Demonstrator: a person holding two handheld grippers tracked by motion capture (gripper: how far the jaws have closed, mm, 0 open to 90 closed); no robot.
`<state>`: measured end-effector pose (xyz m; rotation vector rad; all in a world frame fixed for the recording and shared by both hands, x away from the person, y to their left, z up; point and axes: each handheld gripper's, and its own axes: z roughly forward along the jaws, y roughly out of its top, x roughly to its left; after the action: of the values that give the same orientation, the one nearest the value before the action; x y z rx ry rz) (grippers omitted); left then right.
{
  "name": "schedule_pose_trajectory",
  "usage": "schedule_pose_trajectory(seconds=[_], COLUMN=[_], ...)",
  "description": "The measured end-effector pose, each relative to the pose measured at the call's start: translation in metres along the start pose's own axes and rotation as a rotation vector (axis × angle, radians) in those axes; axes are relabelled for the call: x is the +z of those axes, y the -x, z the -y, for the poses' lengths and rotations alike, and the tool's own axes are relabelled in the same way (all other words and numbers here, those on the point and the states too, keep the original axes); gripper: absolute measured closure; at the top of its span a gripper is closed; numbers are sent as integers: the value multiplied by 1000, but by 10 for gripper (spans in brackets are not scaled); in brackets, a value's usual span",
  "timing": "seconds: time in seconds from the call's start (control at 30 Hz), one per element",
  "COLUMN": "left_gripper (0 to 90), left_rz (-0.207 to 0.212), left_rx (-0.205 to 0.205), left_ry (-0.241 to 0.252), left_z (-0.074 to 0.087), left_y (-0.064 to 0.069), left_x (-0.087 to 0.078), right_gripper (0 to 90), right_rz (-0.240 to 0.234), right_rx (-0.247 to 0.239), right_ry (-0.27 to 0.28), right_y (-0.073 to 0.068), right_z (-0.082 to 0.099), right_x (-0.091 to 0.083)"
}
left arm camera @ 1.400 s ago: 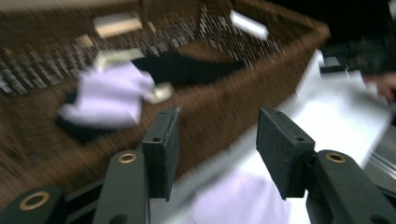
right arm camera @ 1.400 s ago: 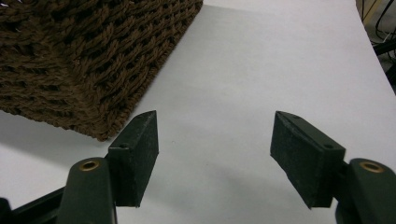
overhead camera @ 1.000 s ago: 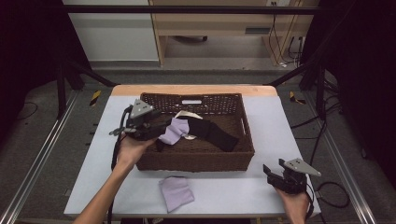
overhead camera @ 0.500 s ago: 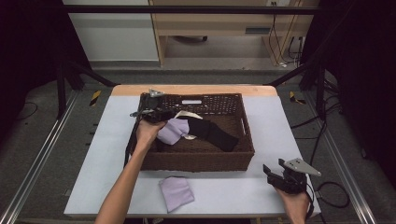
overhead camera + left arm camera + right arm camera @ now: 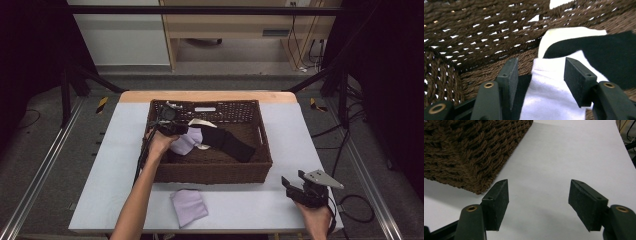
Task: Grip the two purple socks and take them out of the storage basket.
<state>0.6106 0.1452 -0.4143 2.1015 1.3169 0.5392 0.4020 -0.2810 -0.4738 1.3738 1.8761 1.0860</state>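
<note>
Left gripper down inside the wicker basket by its far left corner; seen up close, jaws wide apart astride a pale lilac cloth, not yet closed on it, a black cloth beyond. Right gripper gaping, empty, over bare table near the front right corner. Second lilac cloth lying at the front edge.

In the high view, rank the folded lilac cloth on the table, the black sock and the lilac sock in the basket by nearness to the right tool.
1. Folded lilac cloth, on the table before the basket.
2. Black sock, mid-basket.
3. Lilac sock, basket's left part.

Right tool sits at the table's near right corner.
</note>
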Motion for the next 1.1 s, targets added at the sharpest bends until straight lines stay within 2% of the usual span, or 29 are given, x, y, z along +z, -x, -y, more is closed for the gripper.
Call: schedule_pose_trajectory(seconds=[0.07, 0.2, 0.33, 0.4, 0.47, 0.57, 0.6, 0.67, 0.7, 0.77, 0.9, 1.0, 1.1], left_gripper=[445, 434, 452, 505, 632, 815, 848, 855, 856, 858, 860, 861, 861], left_rz=[3, 3, 7, 7, -20, -6, 2, 16, 19, 52, 91, 100, 118], left_rx=[8, 54, 92, 104, 124, 94, 82, 72, 73, 51, 33, 49, 41], left_ry=[-16, -64, -128, -148, -167, -180, -180, -175, -164, -113, -18, 38, 136], left_z=[1, 3, 6, 6, 6, 4, 4, 3, 3, 1, -1, -3, -5], left_y=[1, 5, 9, 10, 12, 10, 9, 8, 8, 7, 7, 7, 9], left_x=[3, 9, 15, 17, 16, 14, 13, 10, 8, 2, -13, -25, -45], right_gripper=[327, 326, 324, 324, 325, 326, 326, 326, 326, 326, 326, 328, 328], right_rz=[1, -3, -2, -4, -5, -6, -5, -4, -4, -3, 0, 1, 3], right_rx=[-3, -1, -6, -6, -8, -5, -7, -7, -8, -7, -4, -4, -2], right_ry=[2, -4, -1, -1, 0, -1, 1, 2, 1, 0, 0, -3, -1], right_y=[0, 0, -1, -1, -1, -1, -1, -1, -1, -1, 0, 0, 1], right_z=[0, 0, 0, 0, 0, 0, 0, 0, 0, 0, 0, 0, 0], right_x=[0, 1, 1, 1, 1, 1, 1, 1, 1, 1, 1, 1, 1])
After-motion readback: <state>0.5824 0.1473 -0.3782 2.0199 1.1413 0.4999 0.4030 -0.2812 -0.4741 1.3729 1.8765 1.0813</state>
